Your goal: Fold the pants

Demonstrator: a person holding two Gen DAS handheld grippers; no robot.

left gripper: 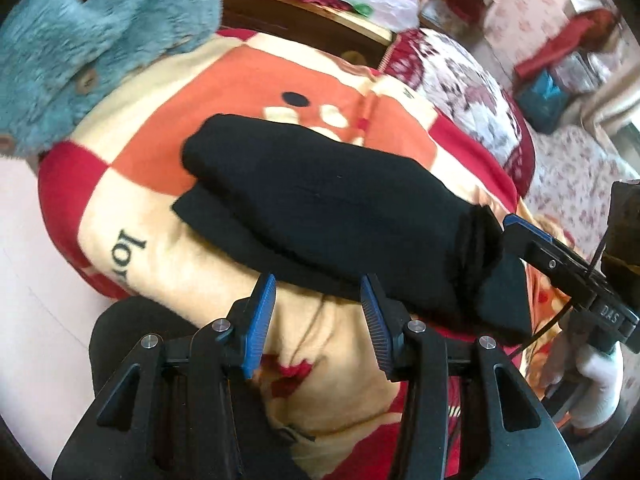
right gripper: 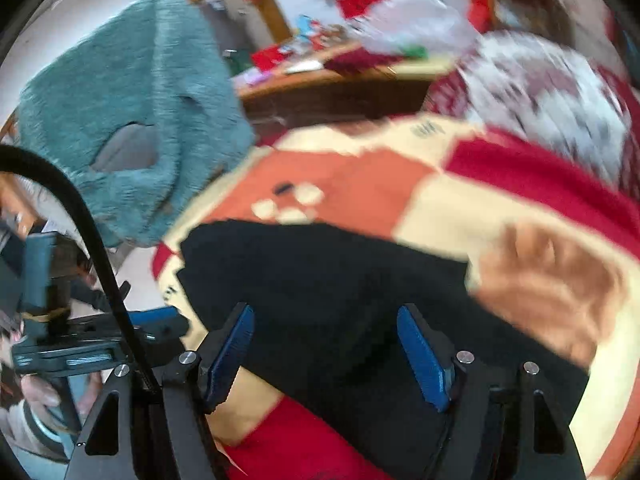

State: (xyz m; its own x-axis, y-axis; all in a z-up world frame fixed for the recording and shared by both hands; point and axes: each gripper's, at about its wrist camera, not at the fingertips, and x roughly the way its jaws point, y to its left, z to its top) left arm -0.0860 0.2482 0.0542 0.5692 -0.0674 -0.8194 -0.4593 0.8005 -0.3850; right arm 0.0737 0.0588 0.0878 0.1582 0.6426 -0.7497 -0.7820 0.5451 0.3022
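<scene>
Nearest the left wrist camera, the left gripper [left gripper: 318, 322] is seen with its jaws standing apart and nothing between them, poised just short of the near edge of the black pants [left gripper: 340, 216]. The pants lie already doubled into a long bundle on a patterned blanket [left gripper: 160, 152] spread over the bed, one end reaching toward the far left corner of the blanket and the bunched end lying toward the right edge. At that bunched end the right gripper [left gripper: 516, 226] is seen from the side, close to the cloth; in its own view the right gripper [right gripper: 324, 354] is shown with jaws wide apart over the black fabric, the pads not pressing on it, though that frame is blurred. A fluffy teal garment [left gripper: 80, 40] lies at the far left corner, well clear of the pants. It is judged that a further fold is being prepared. For that step to be done well, all layers at each chosen point should be taken together, low against the blanket, so no inner layer is left behind. Both ends should be lifted evenly and carried over in one sweep, with edges laid flush. The blanket itself should not be pinched along with the cloth, since it is soft and rucks easily.
</scene>
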